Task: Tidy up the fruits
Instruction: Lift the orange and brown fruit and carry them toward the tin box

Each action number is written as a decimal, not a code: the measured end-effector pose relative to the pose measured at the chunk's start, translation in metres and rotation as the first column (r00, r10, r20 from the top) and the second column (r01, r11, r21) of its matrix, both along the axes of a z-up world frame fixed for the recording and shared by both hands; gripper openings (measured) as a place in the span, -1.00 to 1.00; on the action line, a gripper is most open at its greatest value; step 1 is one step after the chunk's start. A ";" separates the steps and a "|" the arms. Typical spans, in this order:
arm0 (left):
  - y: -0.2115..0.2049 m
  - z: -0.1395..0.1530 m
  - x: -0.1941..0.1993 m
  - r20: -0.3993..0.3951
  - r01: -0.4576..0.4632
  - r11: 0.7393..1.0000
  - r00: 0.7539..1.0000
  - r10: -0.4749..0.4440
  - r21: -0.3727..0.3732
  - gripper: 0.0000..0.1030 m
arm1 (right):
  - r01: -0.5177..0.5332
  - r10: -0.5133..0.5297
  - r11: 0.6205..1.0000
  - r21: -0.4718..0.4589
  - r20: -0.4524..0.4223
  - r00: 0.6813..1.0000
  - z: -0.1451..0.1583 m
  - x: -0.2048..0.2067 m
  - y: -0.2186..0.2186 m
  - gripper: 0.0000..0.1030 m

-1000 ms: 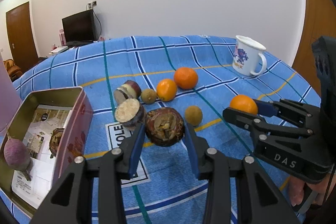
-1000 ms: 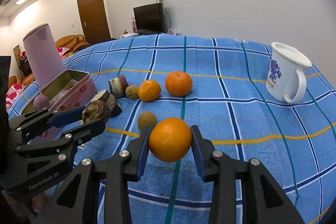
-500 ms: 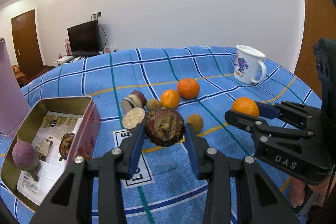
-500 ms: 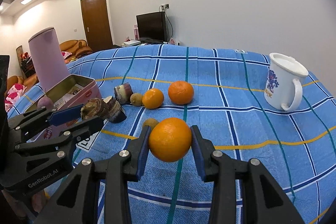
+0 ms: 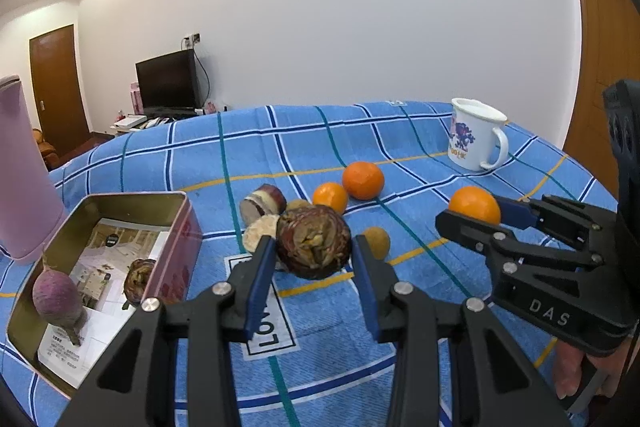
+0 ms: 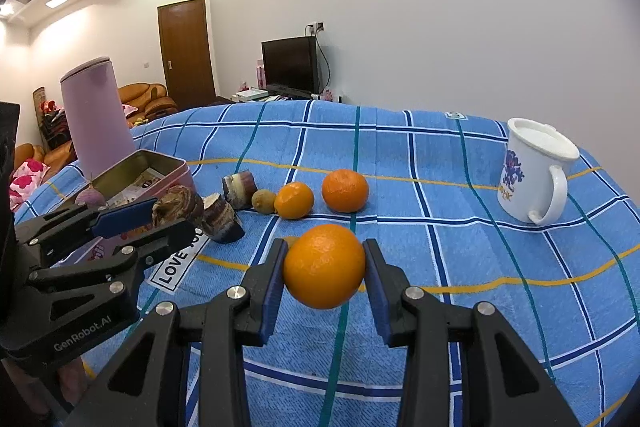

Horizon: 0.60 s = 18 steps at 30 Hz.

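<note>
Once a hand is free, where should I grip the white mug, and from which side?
Take the white mug by its wall just below the rim, coming from above with one finger inside. It stands upright, mouth open, and its handle faces the camera on the right, so keep the jaws off that side.

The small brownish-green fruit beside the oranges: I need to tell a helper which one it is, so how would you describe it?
On the blue checked cloth, left of the white mug, two oranges lie in a row: the big orange, then the smaller orange. The small brownish-green fruit touches that smaller one's left side, with a cut purple-skinned chunk beyond it. It is dull, not orange, and smallest in the row.
</note>
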State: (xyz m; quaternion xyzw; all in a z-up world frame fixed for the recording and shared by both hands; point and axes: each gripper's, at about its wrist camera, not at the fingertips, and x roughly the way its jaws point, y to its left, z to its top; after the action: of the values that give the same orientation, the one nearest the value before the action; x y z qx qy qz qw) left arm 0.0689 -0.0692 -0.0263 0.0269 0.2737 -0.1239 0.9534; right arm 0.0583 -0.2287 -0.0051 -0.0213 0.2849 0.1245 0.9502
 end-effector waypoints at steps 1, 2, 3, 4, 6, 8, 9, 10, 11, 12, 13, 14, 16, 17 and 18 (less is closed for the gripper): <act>0.000 0.000 -0.001 0.004 -0.002 1.000 1.000 0.002 0.000 -0.21 | -0.001 0.001 1.000 0.000 0.004 1.000 0.000 -0.001 0.000 -0.23; 0.001 0.001 -0.001 0.007 -0.004 1.000 1.000 0.004 -0.001 -0.21 | -0.001 0.001 1.000 -0.001 0.007 1.000 0.001 -0.001 0.000 -0.23; 0.001 0.001 -0.002 0.010 -0.006 1.000 1.000 0.006 -0.003 -0.21 | -0.001 0.001 1.000 -0.002 0.012 1.000 0.001 -0.002 0.000 -0.23; 0.002 0.001 -0.003 0.012 -0.006 1.000 1.000 0.006 -0.004 -0.21 | -0.002 0.002 1.000 -0.003 0.016 1.000 0.001 -0.003 0.001 -0.23; 0.003 0.002 -0.004 0.020 -0.010 1.000 1.000 0.010 -0.005 -0.21 | -0.001 0.002 1.000 -0.005 0.024 1.000 0.002 -0.004 0.001 -0.23; 0.004 0.003 -0.006 0.029 -0.014 1.000 0.999 0.014 -0.006 -0.21 | 0.000 0.000 1.000 -0.006 0.036 0.999 0.003 -0.005 0.000 -0.23; 0.003 0.003 -0.006 0.032 -0.014 1.000 0.999 0.015 -0.006 -0.21 | -0.001 0.002 1.000 -0.008 0.043 0.999 0.004 -0.007 0.001 -0.23; 0.003 0.003 -0.007 0.036 -0.016 1.000 0.999 0.016 -0.006 -0.21 | -0.002 0.002 1.000 -0.010 0.047 0.999 0.004 -0.007 0.001 -0.23; 0.003 0.004 -0.008 0.040 -0.017 1.000 0.999 0.017 -0.005 -0.21 | -0.003 0.004 1.000 -0.012 0.051 0.999 0.004 -0.008 0.001 -0.23; 0.003 0.004 -0.008 0.044 -0.016 1.000 0.999 0.017 -0.005 -0.21 | -0.004 0.005 1.000 -0.014 0.055 0.998 0.005 -0.009 0.002 -0.23; 0.003 0.005 -0.009 0.049 -0.017 1.000 0.999 0.017 -0.005 -0.21 | -0.005 0.006 1.000 -0.015 0.058 0.998 0.005 -0.009 0.002 -0.23; 0.003 0.005 -0.010 0.054 -0.018 1.000 0.998 0.018 -0.005 -0.21 | -0.005 0.006 1.000 -0.015 0.061 0.998 0.005 -0.010 0.002 -0.23; 0.003 0.006 -0.011 0.063 -0.019 1.000 0.998 0.019 -0.004 -0.21 | -0.005 0.005 1.000 -0.013 0.067 0.998 0.006 -0.011 0.002 -0.23; 0.003 0.007 -0.012 0.067 -0.018 1.000 0.998 0.019 -0.003 -0.21 | -0.004 0.005 1.000 -0.013 0.070 0.998 0.006 -0.011 0.002 -0.23; 0.003 0.007 -0.012 0.072 -0.021 1.000 0.997 0.021 -0.003 -0.21 | -0.004 0.005 1.000 -0.014 0.074 0.997 0.006 -0.011 0.002 -0.23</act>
State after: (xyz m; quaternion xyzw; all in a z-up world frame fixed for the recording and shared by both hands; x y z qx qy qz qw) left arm 0.0567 -0.0660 -0.0193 0.0274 0.2394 -0.1133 0.9639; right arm 0.0468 -0.2271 0.0006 -0.0330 0.2504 0.1239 0.9596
